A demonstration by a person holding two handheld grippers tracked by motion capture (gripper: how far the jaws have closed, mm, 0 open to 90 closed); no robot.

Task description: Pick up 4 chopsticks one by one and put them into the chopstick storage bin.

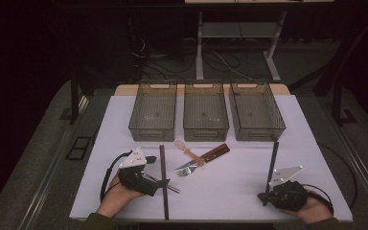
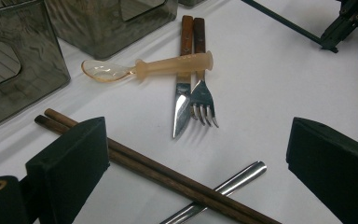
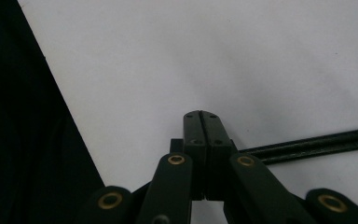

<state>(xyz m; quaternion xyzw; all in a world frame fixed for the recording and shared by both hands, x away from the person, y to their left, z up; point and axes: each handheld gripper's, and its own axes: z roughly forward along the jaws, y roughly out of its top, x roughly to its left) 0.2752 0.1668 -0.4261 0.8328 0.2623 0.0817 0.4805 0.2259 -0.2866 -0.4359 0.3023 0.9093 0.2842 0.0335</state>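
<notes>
In the high view, the left gripper (image 1: pixel 165 184) sits at lower left, jaws spread wide and released, straddling the wooden chopsticks (image 2: pixel 135 161) and metal chopsticks (image 2: pixel 233 182). The wooden pair's long axis runs from middle left to bottom right in the left gripper view. At lower right, the right gripper (image 1: pixel 264 197) is clenched on nothing, resting on the white table (image 1: pixel 230 182).

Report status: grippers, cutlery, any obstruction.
Left hand-held gripper open over brown chopsticks crossing metal chopsticks. Right hand-held gripper shut, empty. Knife, fork untouched beyond.
</notes>
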